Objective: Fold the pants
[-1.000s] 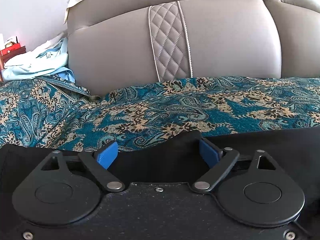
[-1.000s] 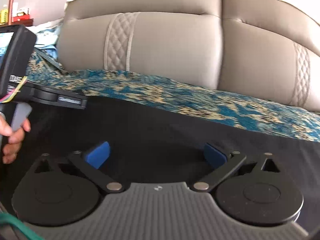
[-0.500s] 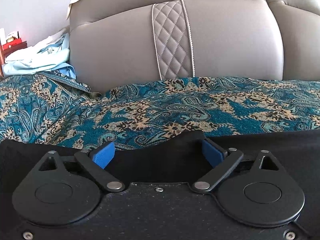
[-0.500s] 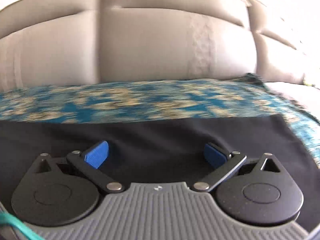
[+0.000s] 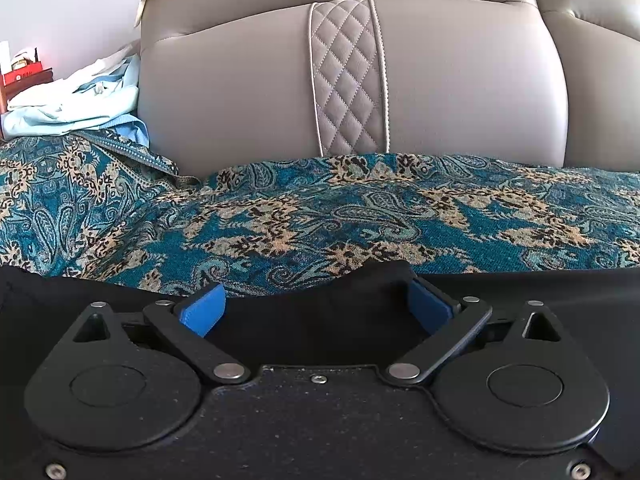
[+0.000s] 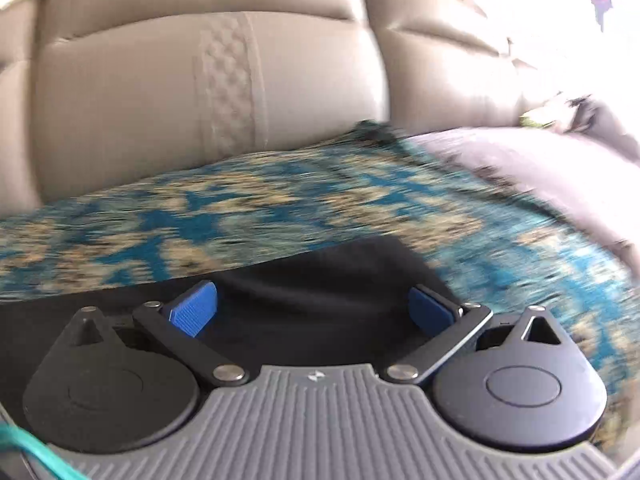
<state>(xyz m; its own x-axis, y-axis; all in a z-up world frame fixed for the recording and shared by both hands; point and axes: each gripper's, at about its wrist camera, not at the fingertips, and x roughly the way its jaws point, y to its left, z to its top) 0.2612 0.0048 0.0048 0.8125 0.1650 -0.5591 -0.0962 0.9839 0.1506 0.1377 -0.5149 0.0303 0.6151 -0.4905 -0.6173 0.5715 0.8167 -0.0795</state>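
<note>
Left wrist view: the black fabric pants [image 5: 312, 320] are seen lying flat on a teal and tan paisley-patterned cover [image 5: 320, 216] spread over the seat of a grey-beige leather sofa [image 5: 240, 92] with a diamond-quilted strip down its backrest. The left gripper [image 5: 316, 310] is held low over the far edge of the pants, where a small raised fold of cloth sits just inside the right-hand blue pad. Its fingers [image 5: 202, 312] have just been opening and are spread wide, with the cloth lying between them but not pinched. A heap of pale blue and white cloth [image 5: 76, 100] is seen at the sofa's left end, and a red box [image 5: 22, 76] stands behind it; the writing on the box is too small to be read.

Right wrist view, blurred: the right gripper [image 6: 316, 308] is seen over a corner of the pants [image 6: 340, 280], its blue-padded fingers [image 6: 194, 312] wide apart, nothing clamped. A grey cushion [image 6: 520, 168] is seen beyond the cover [image 6: 240, 208]. No readable lettering is made out on either gripper.
</note>
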